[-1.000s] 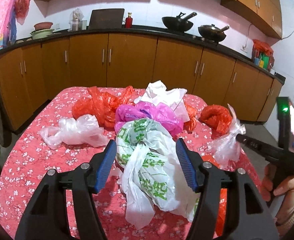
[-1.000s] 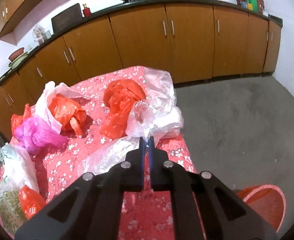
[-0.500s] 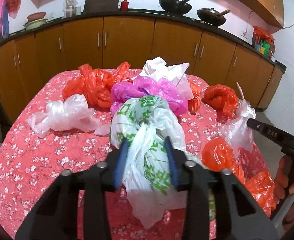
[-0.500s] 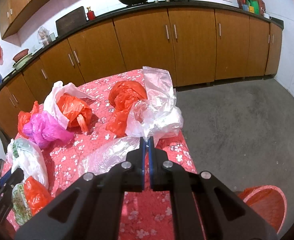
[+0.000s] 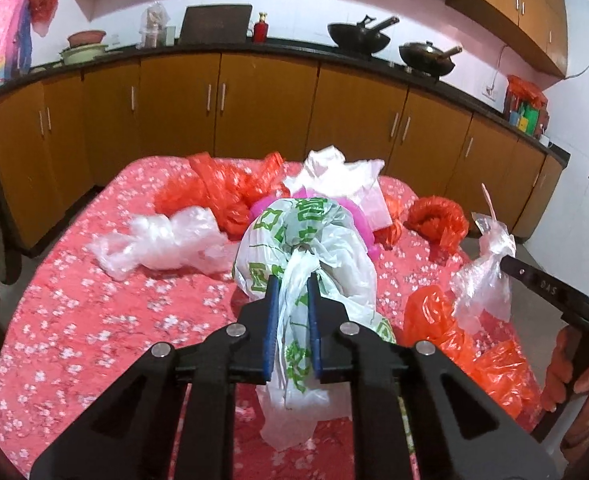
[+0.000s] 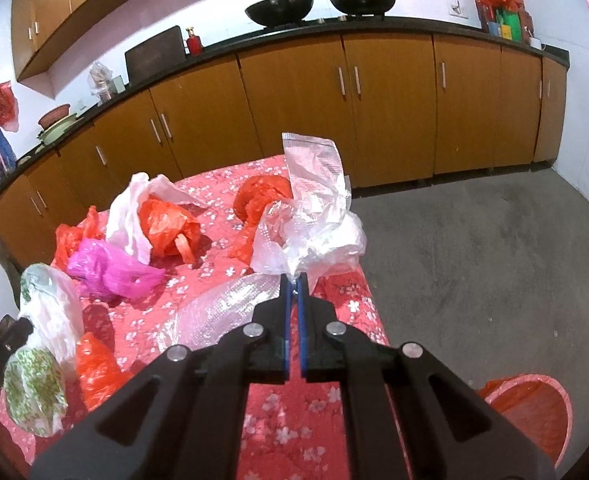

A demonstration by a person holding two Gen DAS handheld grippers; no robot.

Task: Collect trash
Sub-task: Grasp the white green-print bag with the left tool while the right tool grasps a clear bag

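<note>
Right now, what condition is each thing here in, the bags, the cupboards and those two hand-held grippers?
left hand-held gripper: shut on the white and green bag
white and green bag: bunched, pinched at its neck
right hand-held gripper: shut on the clear bag
clear bag: crumpled, gripped at its lower edge
pink bag: crumpled, lying loose on the table
cabinet doors: closed
red bin: open, lined with a red bag

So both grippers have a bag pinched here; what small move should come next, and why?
Probably lift both and carry them toward the red bin on the floor to the right. The left gripper is shut on the green-printed white bag, the right gripper is shut on the clear plastic bag, and both bags sit over the floral tablecloth.
</note>
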